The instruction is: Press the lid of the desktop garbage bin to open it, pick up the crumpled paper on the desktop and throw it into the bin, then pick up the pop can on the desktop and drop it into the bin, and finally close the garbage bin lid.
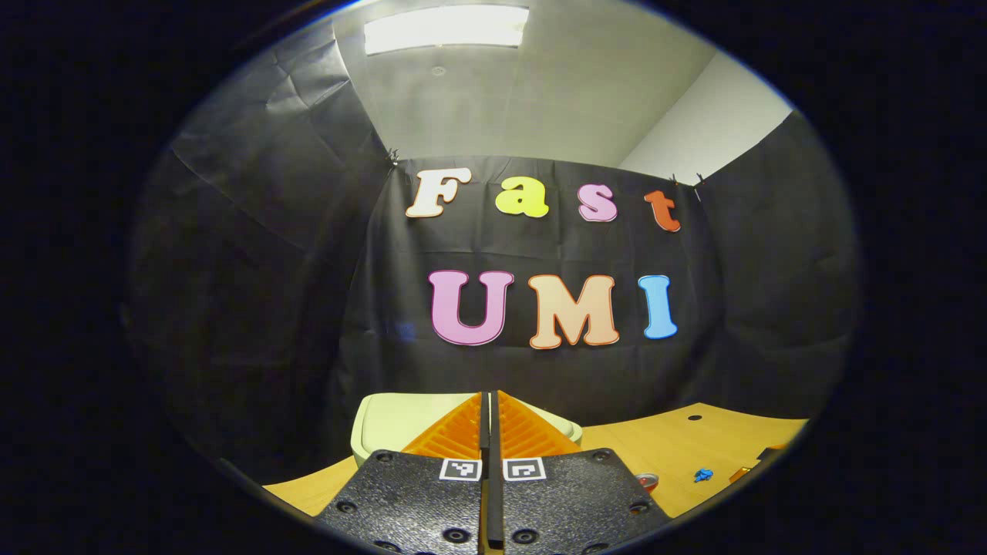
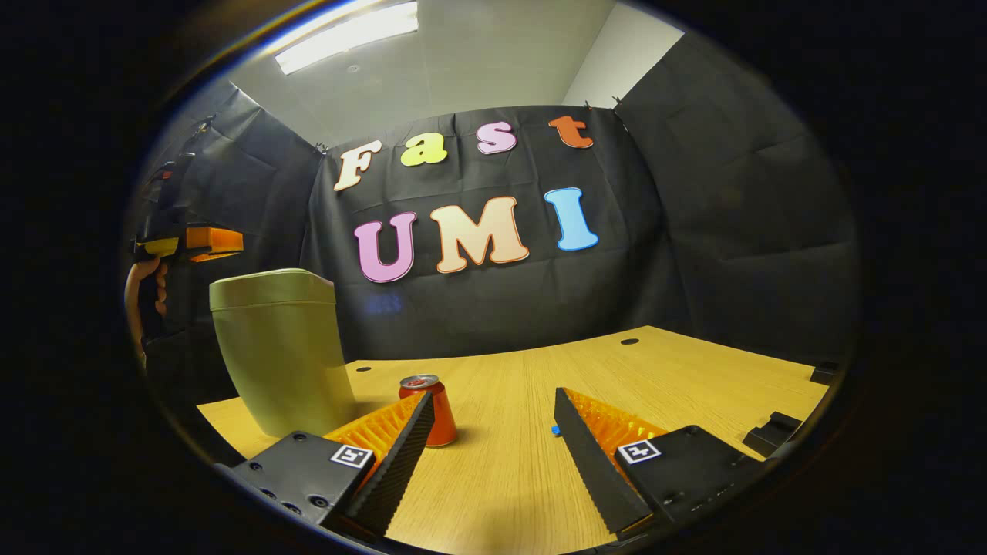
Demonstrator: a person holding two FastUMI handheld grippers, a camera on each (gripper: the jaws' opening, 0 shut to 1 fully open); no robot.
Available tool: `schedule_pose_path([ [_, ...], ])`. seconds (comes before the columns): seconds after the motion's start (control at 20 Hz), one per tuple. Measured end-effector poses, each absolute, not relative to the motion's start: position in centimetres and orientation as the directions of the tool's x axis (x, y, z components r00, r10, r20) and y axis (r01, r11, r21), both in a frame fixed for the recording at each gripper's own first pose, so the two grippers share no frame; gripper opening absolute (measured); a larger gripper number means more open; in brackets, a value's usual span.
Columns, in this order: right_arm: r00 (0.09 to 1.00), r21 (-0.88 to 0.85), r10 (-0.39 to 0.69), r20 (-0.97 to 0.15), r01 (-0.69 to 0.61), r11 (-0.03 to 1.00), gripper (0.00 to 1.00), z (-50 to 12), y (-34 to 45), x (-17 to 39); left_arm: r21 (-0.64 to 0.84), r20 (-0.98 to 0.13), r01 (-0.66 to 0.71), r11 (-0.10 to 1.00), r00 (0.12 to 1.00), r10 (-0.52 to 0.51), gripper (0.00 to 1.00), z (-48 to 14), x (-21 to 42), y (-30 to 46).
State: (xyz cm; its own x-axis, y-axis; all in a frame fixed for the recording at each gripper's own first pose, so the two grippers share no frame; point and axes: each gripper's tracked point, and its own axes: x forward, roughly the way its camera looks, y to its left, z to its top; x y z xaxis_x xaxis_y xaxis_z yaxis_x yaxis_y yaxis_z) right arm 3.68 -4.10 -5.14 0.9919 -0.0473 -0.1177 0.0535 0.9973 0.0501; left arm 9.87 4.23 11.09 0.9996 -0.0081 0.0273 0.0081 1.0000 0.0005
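Observation:
The pale green bin [image 2: 277, 347] stands on the left of the wooden table [image 2: 540, 462], its lid [image 1: 393, 420] down. My left gripper [image 1: 490, 399] hovers just above the lid, fingers shut together with nothing between them. In the right gripper view the left gripper [image 2: 224, 241] is seen held by a hand over the bin's top left. A red pop can [image 2: 433, 408] stands upright right of the bin, its top [image 1: 648, 482] also seen low in the left gripper view. My right gripper [image 2: 493, 412] is open near the table, with the can just beyond its left finger [image 2: 401, 443].
A small blue object [image 2: 554, 429] lies on the table right of the can, also seen as a blue object [image 1: 702, 475] in the left gripper view. Black blocks [image 2: 771, 432] sit at the table's right edge. Booth walls close in behind and on both sides.

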Motion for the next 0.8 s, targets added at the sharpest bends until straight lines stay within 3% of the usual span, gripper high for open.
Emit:
schedule_pose_path([
  [0.35, 0.986, 0.032, -0.081, -0.149, 0.087, 0.996, 0.97, -6.2, -5.6, 4.3, -0.001, -0.096, 0.003, 1.000, 0.995, -0.003, 0.00, 7.5, 11.4, 4.9],
  [0.8, 0.979, 0.035, -0.091, -0.181, 0.099, 0.994, 0.98, -7.9, -6.4, 4.9, 0.066, -0.107, -0.004, 0.998, 0.994, 0.012, 0.00, 7.1, 11.4, 4.9],
])
